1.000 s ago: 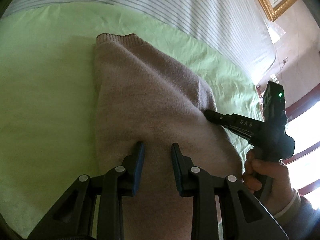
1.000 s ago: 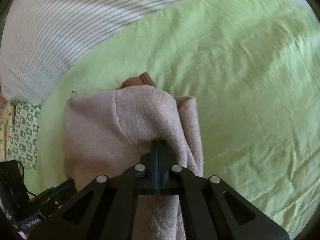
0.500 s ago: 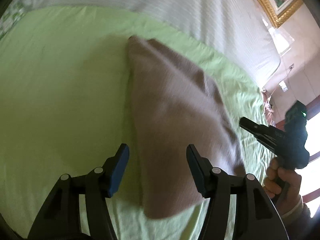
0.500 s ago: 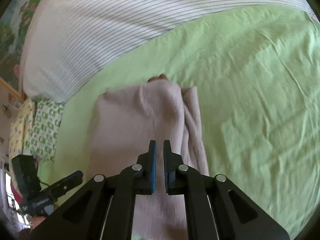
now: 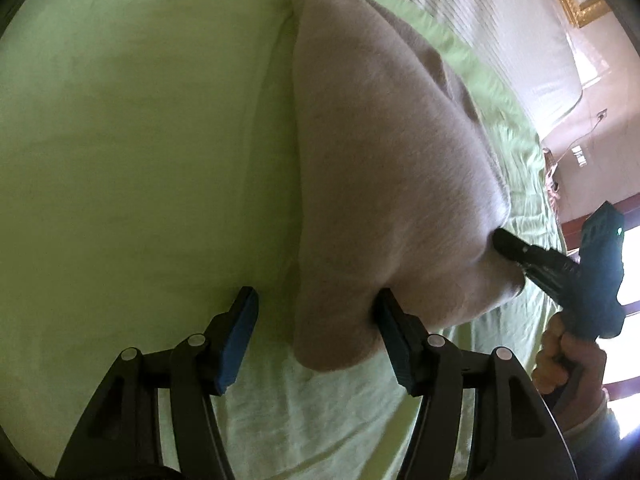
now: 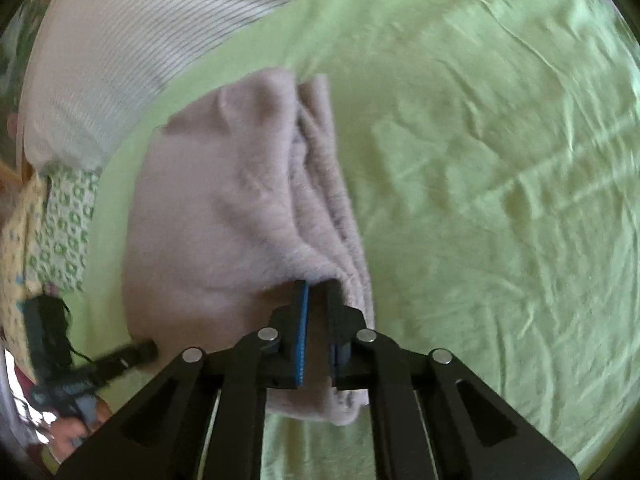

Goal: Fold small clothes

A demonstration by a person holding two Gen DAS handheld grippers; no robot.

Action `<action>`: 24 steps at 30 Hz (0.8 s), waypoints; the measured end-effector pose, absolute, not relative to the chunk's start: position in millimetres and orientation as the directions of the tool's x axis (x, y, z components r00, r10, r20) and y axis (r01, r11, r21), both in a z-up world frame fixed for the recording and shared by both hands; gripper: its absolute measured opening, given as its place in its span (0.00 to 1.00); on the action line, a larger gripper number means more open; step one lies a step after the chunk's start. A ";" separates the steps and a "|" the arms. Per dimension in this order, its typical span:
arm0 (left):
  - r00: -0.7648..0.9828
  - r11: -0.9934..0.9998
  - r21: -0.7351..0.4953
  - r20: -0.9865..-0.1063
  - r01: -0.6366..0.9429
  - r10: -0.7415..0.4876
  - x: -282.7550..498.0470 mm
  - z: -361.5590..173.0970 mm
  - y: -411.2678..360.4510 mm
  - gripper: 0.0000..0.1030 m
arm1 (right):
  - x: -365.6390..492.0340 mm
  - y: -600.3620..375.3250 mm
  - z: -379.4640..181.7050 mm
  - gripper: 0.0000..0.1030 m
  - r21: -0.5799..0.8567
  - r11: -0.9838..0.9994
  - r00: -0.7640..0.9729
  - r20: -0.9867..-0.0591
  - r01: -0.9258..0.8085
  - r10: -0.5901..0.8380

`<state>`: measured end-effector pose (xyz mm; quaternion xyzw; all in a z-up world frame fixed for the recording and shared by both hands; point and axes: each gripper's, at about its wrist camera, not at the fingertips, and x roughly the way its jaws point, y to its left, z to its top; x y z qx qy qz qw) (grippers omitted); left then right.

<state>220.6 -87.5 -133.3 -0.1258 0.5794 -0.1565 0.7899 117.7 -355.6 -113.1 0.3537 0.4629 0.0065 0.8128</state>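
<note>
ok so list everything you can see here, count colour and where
sweater: one, dusty pink, folded, on the sheet mid-bed
sheet: one, light green, covering the bed
striped bedding: one, white with thin stripes, beyond the sheet
patterned cloth: one, white and green, at the left edge of the right wrist view
picture frame: one, gold, on the wall top right
left gripper: black, blue pads, fingers open astride the sweater's near corner
right gripper: black, fingers shut on the sweater's edge
hand: one, holding the right gripper

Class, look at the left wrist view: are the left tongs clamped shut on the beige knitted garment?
No, the left tongs stand wide open over the near corner of the beige knitted garment, their pads not pressing on it.
</note>
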 end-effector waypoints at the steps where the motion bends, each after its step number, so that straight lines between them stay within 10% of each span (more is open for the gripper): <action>1: 0.286 0.921 -0.374 -0.876 0.106 -0.389 219.5 -132.7 -88.4 0.60 | 117.8 -357.1 -114.5 0.06 0.594 0.740 0.574 -0.741 0.317 0.348; 7: 0.284 0.920 -0.376 -0.875 0.113 -0.393 219.1 -117.3 -87.8 0.59 | 114.8 -351.9 -94.5 0.12 0.588 0.758 0.582 -0.734 0.283 0.351; 12: 0.326 0.901 -0.422 -0.842 0.099 -0.430 235.7 -95.5 -84.6 0.65 | 118.5 -359.6 -65.5 0.69 0.556 0.783 0.656 -0.706 0.279 0.267; 24: 0.331 0.878 -0.478 -0.824 0.033 -0.461 297.3 -97.3 -82.1 0.74 | 193.6 -382.2 -94.0 0.69 0.616 0.741 0.619 -0.699 0.266 0.358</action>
